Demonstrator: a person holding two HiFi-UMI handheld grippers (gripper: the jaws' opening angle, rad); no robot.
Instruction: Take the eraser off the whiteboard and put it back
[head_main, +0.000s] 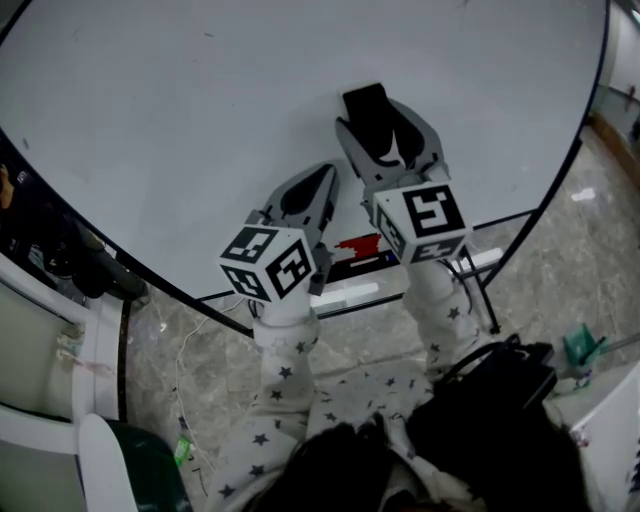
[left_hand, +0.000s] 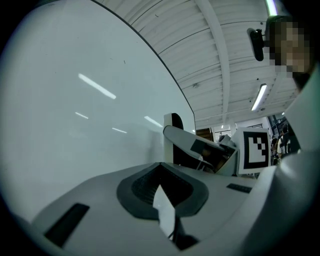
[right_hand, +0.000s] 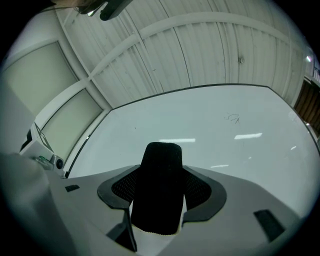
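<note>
The black eraser (head_main: 366, 106) is clamped between the jaws of my right gripper (head_main: 385, 130), in front of the whiteboard (head_main: 180, 100). In the right gripper view the eraser (right_hand: 160, 165) stands up between the jaws of the right gripper (right_hand: 161, 192), with the board behind it. Whether the eraser touches the board I cannot tell. My left gripper (head_main: 322, 185) hangs just left of and below the right one, its jaws together with nothing in them. From the left gripper (left_hand: 162, 187) view, the eraser (left_hand: 175, 121) and the right gripper (left_hand: 200, 150) show to the right, close to the board.
A tray along the board's lower edge holds a red marker (head_main: 358, 243) and a white bar (head_main: 345, 295). A black bag (head_main: 500, 400) hangs at the person's right side. A green object (head_main: 582, 346) lies on the marble floor at the right.
</note>
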